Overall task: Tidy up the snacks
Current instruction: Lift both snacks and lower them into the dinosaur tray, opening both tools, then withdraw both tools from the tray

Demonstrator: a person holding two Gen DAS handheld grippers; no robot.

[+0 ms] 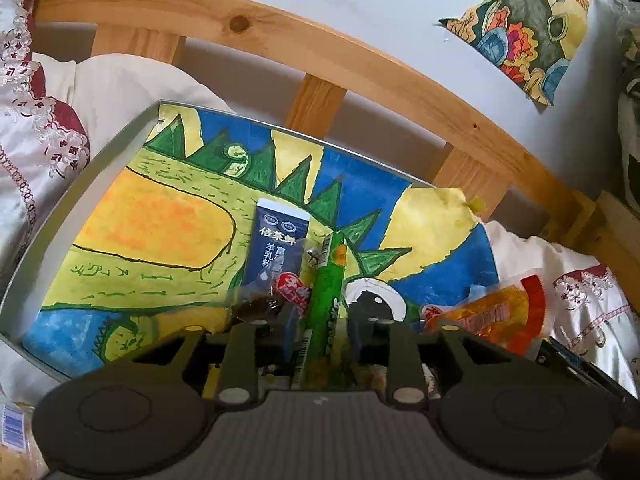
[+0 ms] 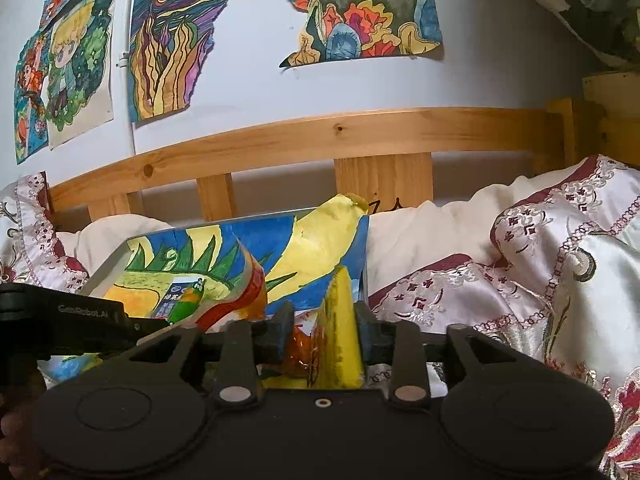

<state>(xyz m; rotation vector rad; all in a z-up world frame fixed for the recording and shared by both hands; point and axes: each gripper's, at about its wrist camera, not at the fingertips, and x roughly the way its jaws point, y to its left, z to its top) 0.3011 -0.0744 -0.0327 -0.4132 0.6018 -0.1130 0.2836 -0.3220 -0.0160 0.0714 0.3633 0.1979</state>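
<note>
Two grippers each hold a snack: the left gripper (image 1: 318, 320) has its fingers clamped on a green stick snack (image 1: 326, 292), the right gripper (image 2: 324, 326) has its fingers pressed on a yellow packet (image 2: 339, 332). Beyond lie a dark blue sachet (image 1: 278, 246) and an orange wrapper (image 1: 496, 312) on the painted tray (image 1: 160, 216), resting on the bed (image 2: 520, 280) before the wooden headboard (image 2: 320, 136).

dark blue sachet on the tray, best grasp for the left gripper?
Take the dark blue sachet by its near lower end, across its narrow width, coming from the near tray edge. It lies flat, long axis pointing away, with its left long edge clear. The green stick already sits between the left gripper fingers, and a red-labelled packet crowds the lower right corner.
</note>
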